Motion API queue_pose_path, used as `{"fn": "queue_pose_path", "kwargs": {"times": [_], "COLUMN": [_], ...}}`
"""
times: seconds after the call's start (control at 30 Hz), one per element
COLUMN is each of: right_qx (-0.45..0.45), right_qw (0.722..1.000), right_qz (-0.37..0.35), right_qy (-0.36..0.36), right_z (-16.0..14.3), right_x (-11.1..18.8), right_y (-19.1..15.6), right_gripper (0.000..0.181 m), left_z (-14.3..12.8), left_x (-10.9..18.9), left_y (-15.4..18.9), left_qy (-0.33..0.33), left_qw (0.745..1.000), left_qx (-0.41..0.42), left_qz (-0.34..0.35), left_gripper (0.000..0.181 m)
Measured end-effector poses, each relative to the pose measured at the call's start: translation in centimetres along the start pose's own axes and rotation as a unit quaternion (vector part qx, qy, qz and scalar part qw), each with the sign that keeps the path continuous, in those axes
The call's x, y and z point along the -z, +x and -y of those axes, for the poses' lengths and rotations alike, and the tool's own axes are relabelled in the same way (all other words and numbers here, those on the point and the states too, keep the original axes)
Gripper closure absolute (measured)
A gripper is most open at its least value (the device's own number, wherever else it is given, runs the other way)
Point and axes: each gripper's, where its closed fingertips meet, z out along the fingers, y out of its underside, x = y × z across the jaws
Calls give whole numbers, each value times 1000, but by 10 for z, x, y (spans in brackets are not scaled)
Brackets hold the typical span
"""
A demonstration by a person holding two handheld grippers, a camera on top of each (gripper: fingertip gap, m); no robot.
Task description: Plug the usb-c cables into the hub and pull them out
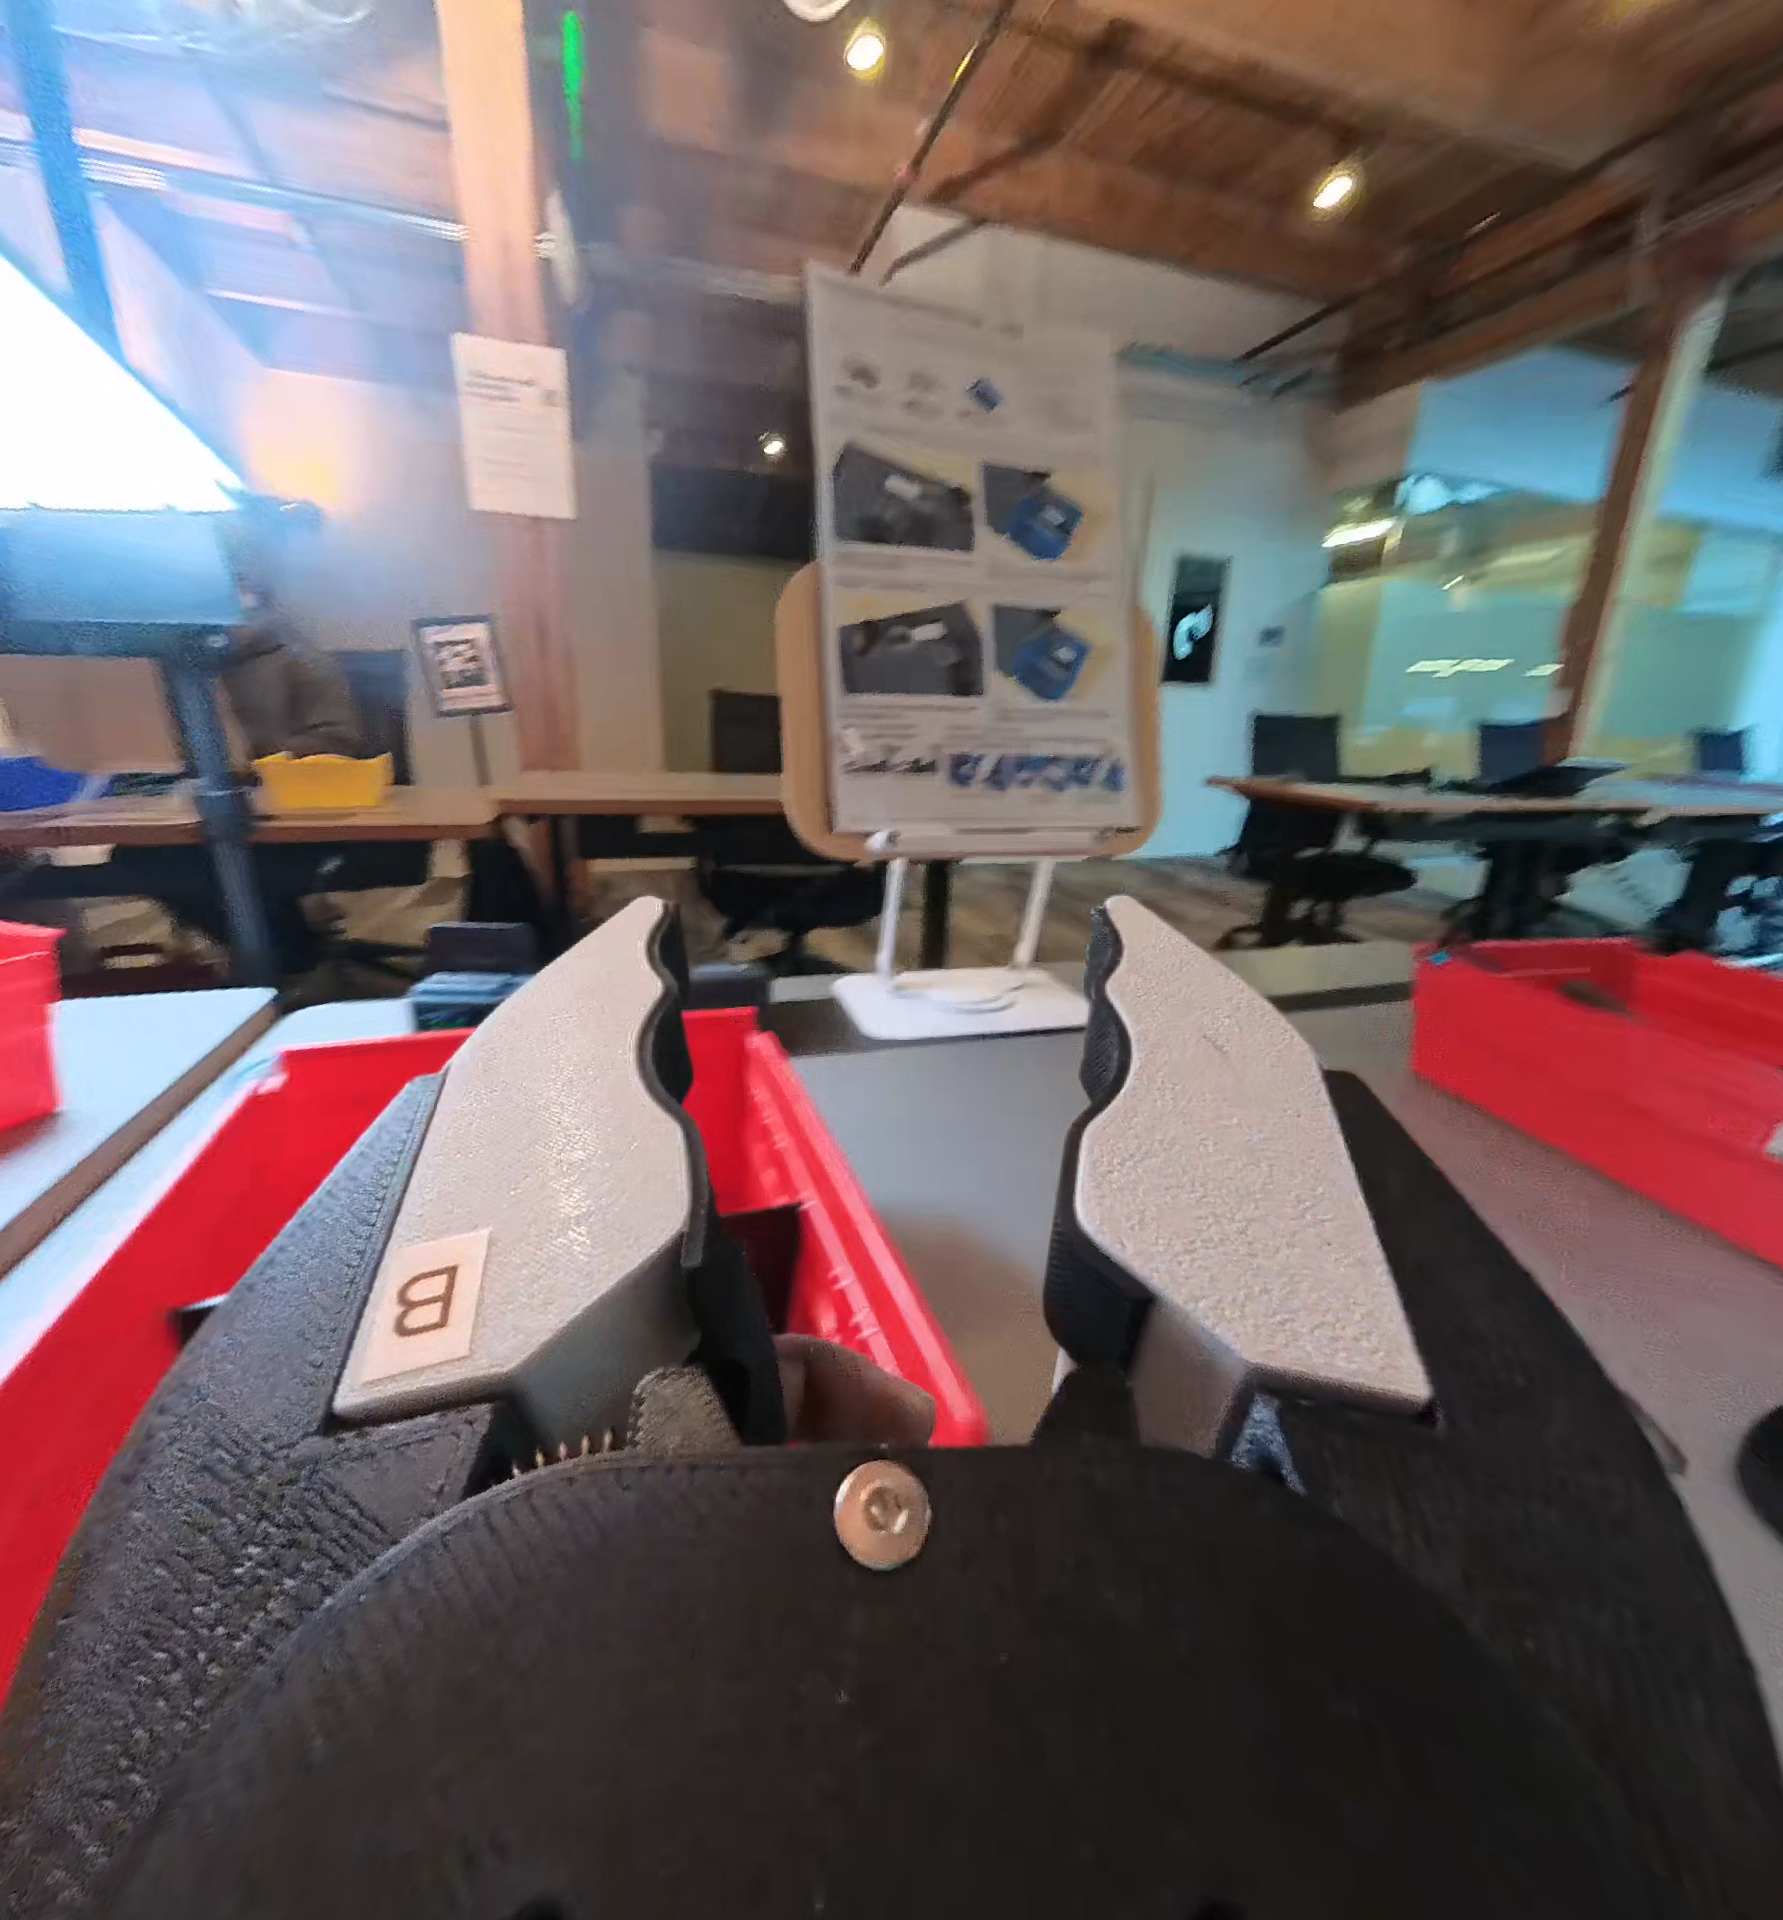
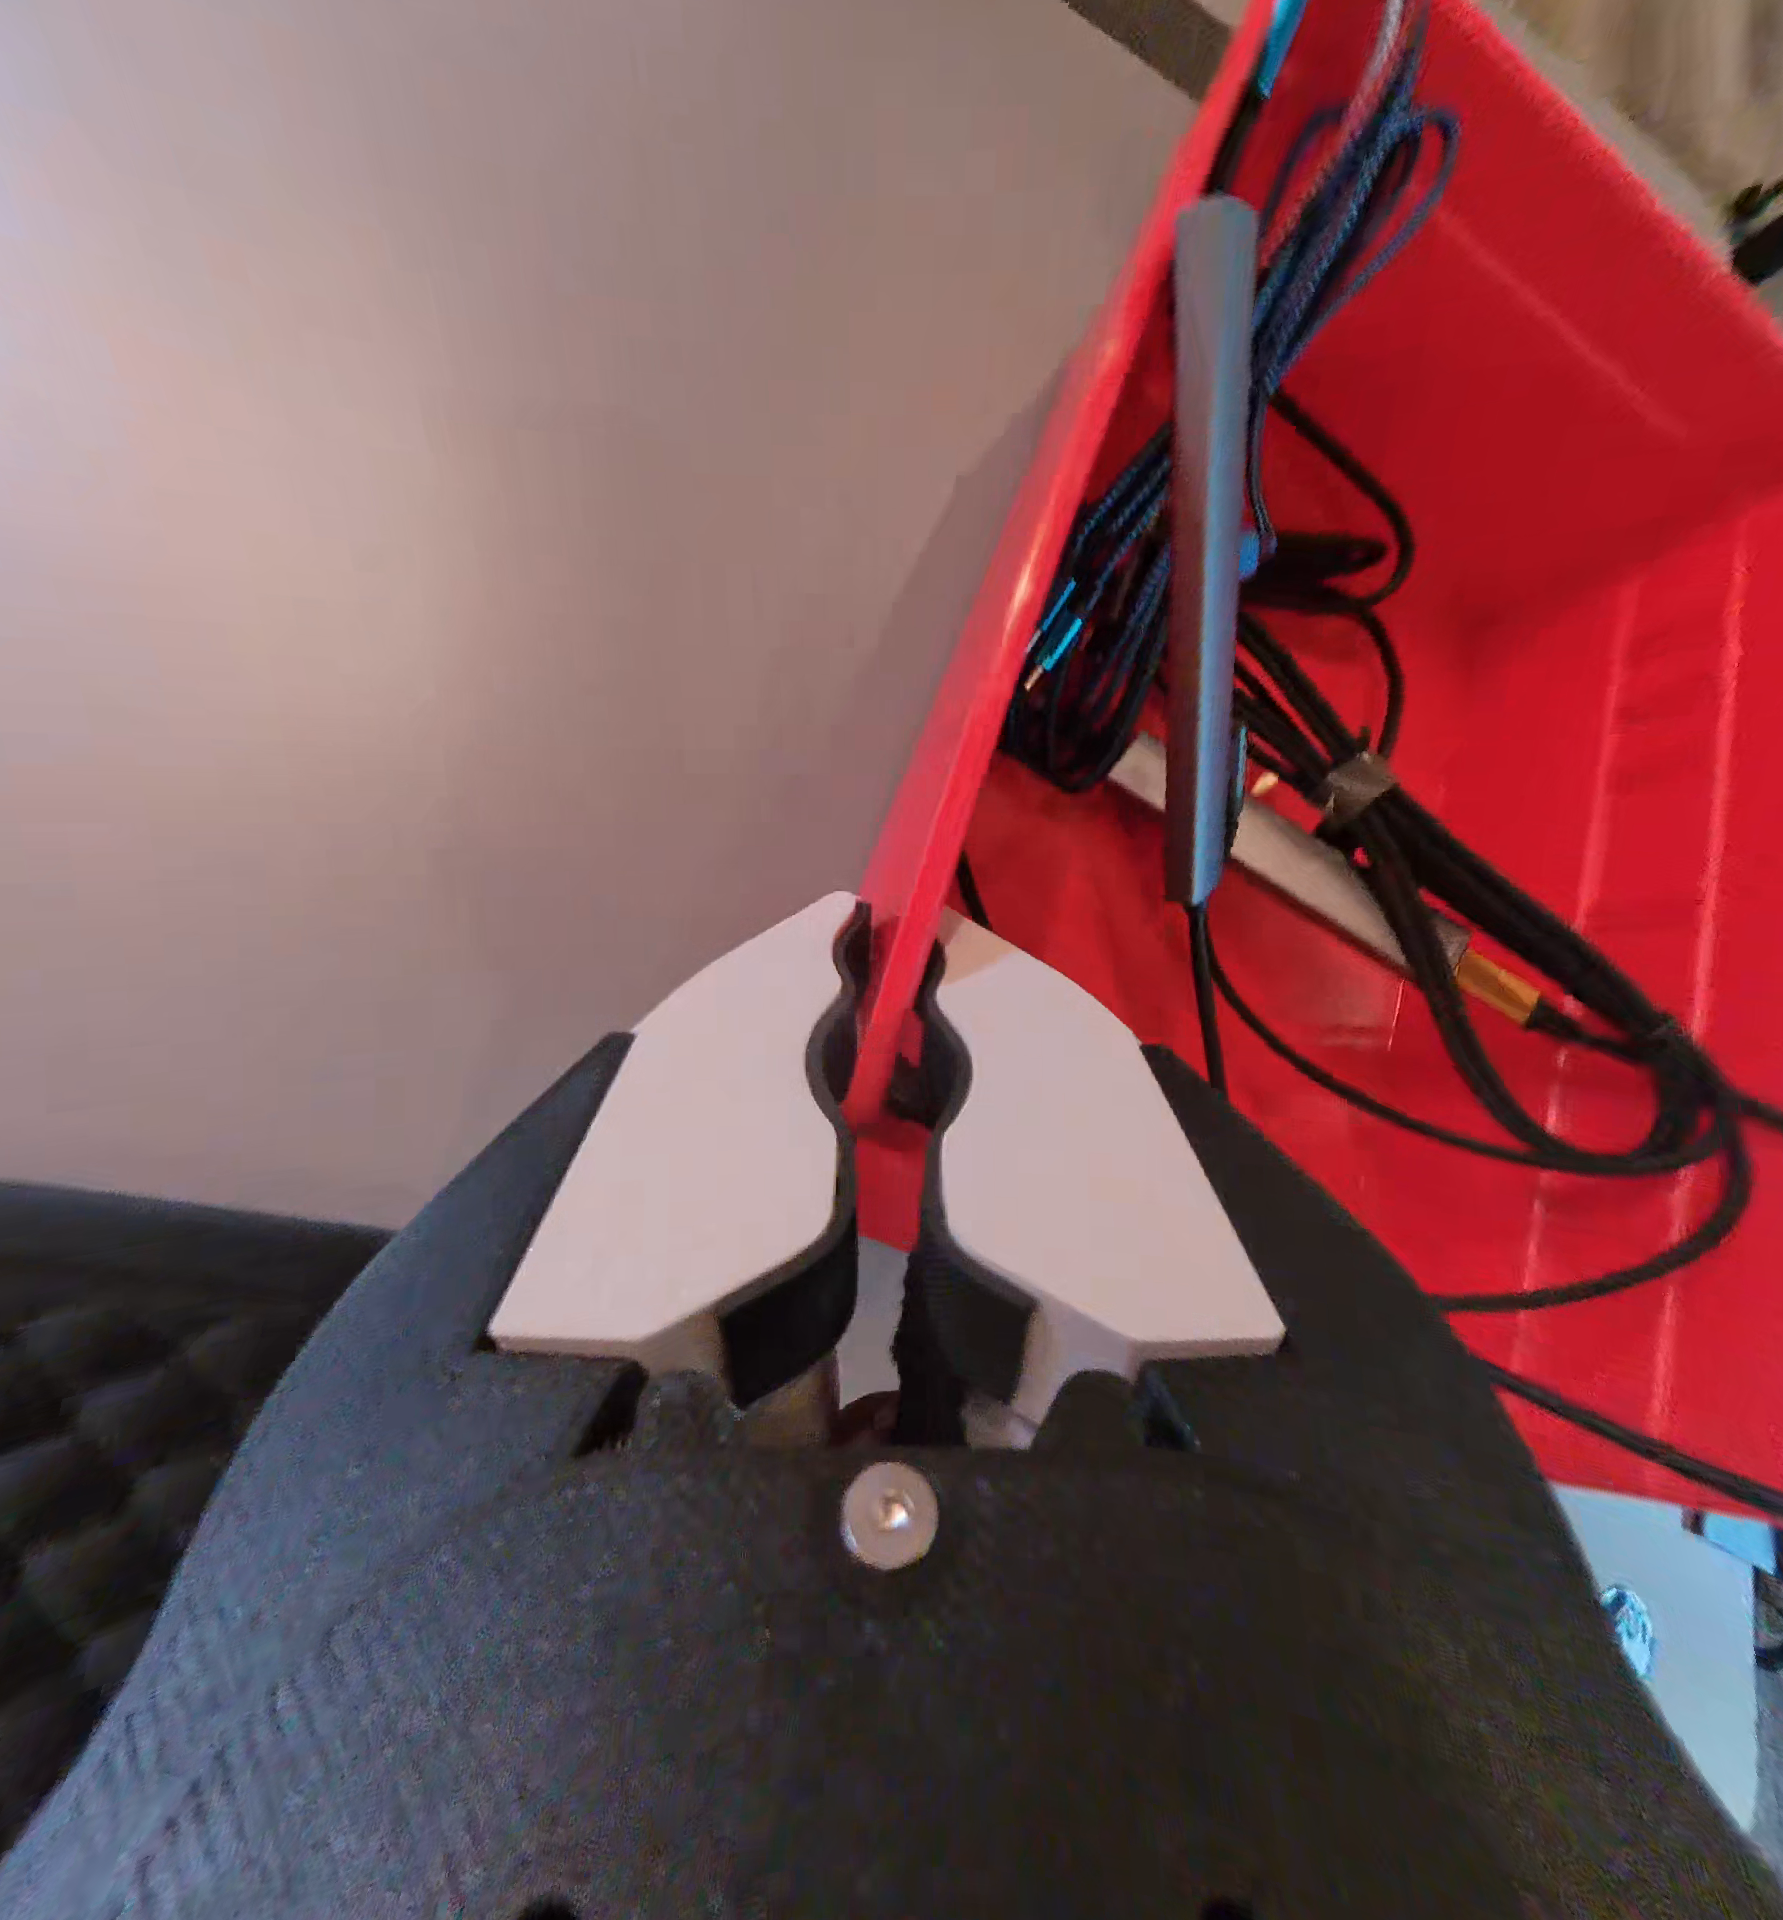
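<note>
The table (image 1: 970, 1143) stretches dark and grey under my left tongs, with an open office of desks and chairs far beyond it. A red bin (image 1: 845, 1195) sits near on the left, partly under my left tongs, and another red tray (image 1: 1614, 1081) lies on the right side of the table. Far across, an instruction board (image 1: 970, 561) stands upright on a white stand (image 1: 960, 997), and a yellow tub (image 1: 324, 779) rests on a distant desk to the left.

In my right view the red tray (image 2: 1593, 727) fills the right half, tilted steeply in the picture against a pale plain surface. Inside it lies a loose tangle of black usb-c cables (image 2: 1469, 935), some with blue-tipped plugs, one with a gold-coloured plug near the right. A slim grey hub (image 2: 1214, 540) lies lengthwise over the cables, and a second flat grey piece shows under it; I cannot tell what that one is.

My left tongs (image 1: 887, 925) are spread wide with nothing between them. My right tongs (image 2: 892, 935) are pressed together on the tray's near wall, pinching its thin red edge.
</note>
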Motion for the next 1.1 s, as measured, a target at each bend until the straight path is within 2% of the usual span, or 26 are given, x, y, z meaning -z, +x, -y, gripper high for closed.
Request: {"fn": "queue_pose_path", "kwargs": {"times": [0.17, 0.3, 0.37, 0.47, 0.57, 0.63, 0.87, 1.1], "right_qx": [17, 40, 55, 85, 115, 138, 207, 247], "right_qw": [999, 999, 998, 995, 990, 985, 956, 928], "right_qz": [-30, -15, 4, 36, 64, 83, 187, 247], "right_qy": [5, 18, 28, 40, 56, 66, 93, 126], "right_z": [24, 43, 54, 69, 82, 90, 109, 128], "right_x": [-5, -2, 1, 6, 12, 17, 44, 60], "right_y": [-32, -72, -96, -133, -170, -195, -285, -352], "right_gripper": [175, 174, 174, 173, 172, 171, 164, 163], "left_z": [2, 3, -11, -44, -71, -81, -90, -91], "left_x": [20, 38, 47, 68, 85, 90, 98, 101], "left_y": [-40, -74, -96, -136, -165, -171, -178, -177], "left_qy": [-23, -27, -71, -162, -201, -210, -228, -224], "left_qw": [999, 994, 985, 959, 942, 940, 933, 938], "left_qx": [-5, -26, -52, -86, -80, -71, -86, -76], "left_qz": [47, 107, 148, 218, 258, 259, 266, 254], "left_gripper": [108, 106, 109, 109, 109, 109, 114, 116]}}
